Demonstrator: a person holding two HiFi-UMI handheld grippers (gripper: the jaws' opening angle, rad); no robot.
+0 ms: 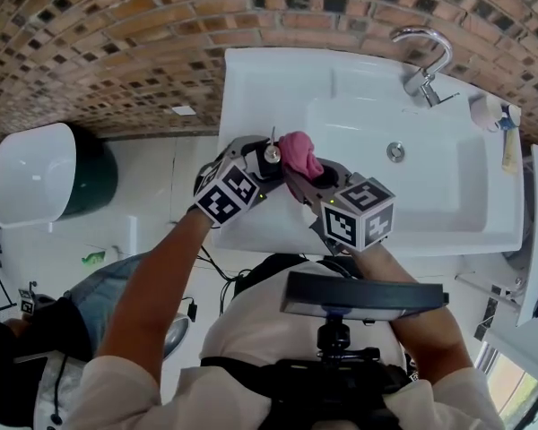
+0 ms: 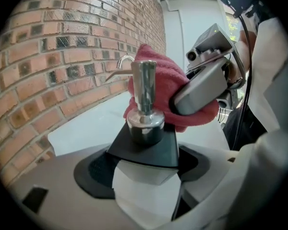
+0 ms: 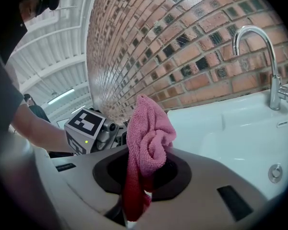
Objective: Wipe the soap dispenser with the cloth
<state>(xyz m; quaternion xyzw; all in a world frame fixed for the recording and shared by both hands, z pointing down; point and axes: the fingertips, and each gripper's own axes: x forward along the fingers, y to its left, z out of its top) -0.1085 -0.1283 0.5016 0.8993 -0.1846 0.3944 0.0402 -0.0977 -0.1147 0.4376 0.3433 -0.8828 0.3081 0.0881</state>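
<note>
While the left gripper is clamped round the white body of the soap dispenser at the sink's near corner, the right gripper pinches the soft pink cloth against its chrome pump. That polished pump probably slips; the stiff body looks the safer hold.

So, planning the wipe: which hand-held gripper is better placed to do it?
Right. The right hand-held gripper holds the pink cloth against the soap dispenser, which the left hand-held gripper grips.
</note>
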